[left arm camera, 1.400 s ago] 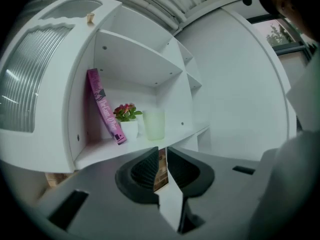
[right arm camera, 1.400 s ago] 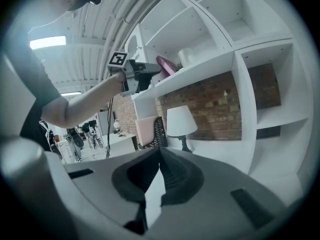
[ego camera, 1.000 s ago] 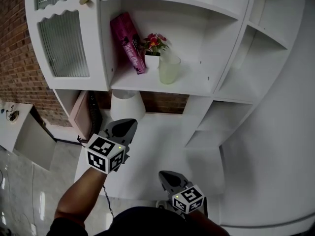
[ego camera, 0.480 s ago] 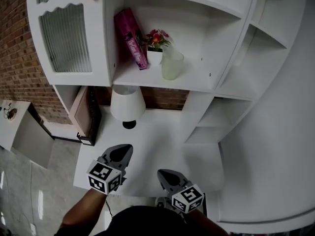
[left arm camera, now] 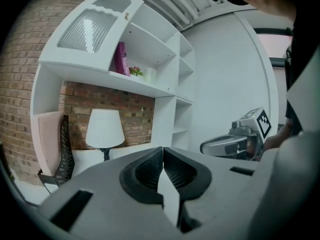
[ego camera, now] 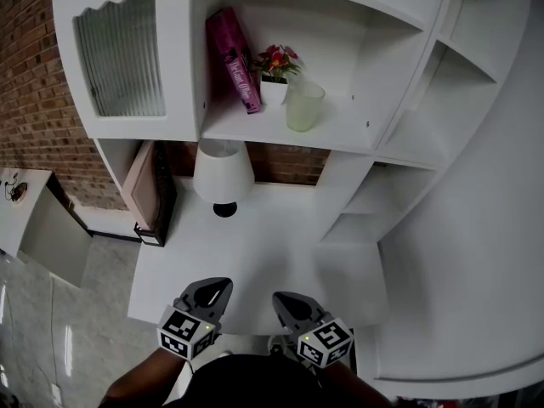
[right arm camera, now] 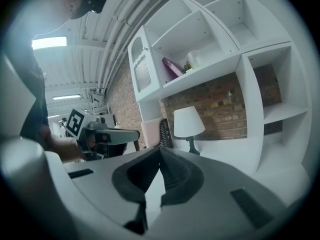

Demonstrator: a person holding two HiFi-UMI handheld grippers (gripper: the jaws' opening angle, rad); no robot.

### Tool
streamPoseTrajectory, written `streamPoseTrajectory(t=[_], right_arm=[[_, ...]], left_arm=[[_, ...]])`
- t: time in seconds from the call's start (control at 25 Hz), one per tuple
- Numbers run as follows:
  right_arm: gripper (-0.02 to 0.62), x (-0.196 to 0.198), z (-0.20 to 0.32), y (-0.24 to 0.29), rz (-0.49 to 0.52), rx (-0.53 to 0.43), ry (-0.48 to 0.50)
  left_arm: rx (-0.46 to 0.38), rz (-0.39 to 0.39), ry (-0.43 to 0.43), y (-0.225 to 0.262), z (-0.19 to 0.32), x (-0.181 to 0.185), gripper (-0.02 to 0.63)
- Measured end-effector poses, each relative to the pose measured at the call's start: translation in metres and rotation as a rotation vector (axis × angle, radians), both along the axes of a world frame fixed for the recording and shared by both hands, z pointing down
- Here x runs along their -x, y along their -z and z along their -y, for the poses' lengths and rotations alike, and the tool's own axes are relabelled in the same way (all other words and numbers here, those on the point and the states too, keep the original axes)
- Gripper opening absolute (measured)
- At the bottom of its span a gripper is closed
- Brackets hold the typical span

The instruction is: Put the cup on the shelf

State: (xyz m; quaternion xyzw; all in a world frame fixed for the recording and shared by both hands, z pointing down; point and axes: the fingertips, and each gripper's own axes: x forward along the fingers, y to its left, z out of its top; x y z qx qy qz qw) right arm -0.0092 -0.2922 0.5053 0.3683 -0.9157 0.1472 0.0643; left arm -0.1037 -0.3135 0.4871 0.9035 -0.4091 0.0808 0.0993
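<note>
Now: cup point(ego camera: 304, 105), pale green, upright on the shelf point(ego camera: 255, 130) at the far side of the scene, just right of a small potted flower point(ego camera: 274, 79). Pink book point(ego camera: 234, 58) leans left of the pot. White lamp point(ego camera: 223, 170) stands on the bench point(ego camera: 280, 253) below the shelf. Left tool point(ego camera: 211, 291) and right tool point(ego camera: 287, 303) sit low at the near edge of the bench, side by side, well apart from the cup. Both sets of jaws pressed together, nothing between them.

Home-style room: white shelf unit point(ego camera: 340, 134), table lamp point(ego camera: 223, 172), brick wall point(ego camera: 34, 100).
</note>
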Motion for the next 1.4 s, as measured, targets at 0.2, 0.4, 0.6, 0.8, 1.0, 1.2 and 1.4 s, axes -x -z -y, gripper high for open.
streamPoseTrajectory(t=[0.2, 0.4, 0.6, 0.8, 1.0, 1.2, 1.4], right_arm=[[0.004, 0.006, -0.005, -0.003, -0.002, 0.007, -0.001], [0.005, 0.009, -0.008, -0.009, -0.011, 0.020, -0.009], [0.003, 0.010, -0.011, -0.015, -0.016, 0.030, -0.027], [0.003, 0.012, -0.014, -0.017, -0.015, 0.034, -0.039], [0.003, 0.013, -0.016, -0.020, -0.015, 0.040, -0.046], [0.003, 0.019, -0.021, -0.023, -0.021, 0.050, -0.038], [0.003, 0.021, -0.020, -0.024, -0.023, 0.044, -0.041]], left_arm=[[0.022, -0.003, -0.038, -0.011, -0.020, -0.006, 0.006], [0.034, -0.024, -0.021, -0.015, -0.029, -0.001, 0.008], [0.041, -0.019, -0.013, -0.019, -0.035, 0.006, 0.008], [0.023, 0.014, -0.048, -0.016, -0.044, 0.004, 0.008], [0.022, 0.005, -0.067, -0.013, -0.046, 0.003, 0.008], [0.032, -0.023, -0.063, -0.009, -0.045, 0.003, 0.008], [0.013, 0.022, -0.072, -0.014, -0.044, 0.007, 0.008]])
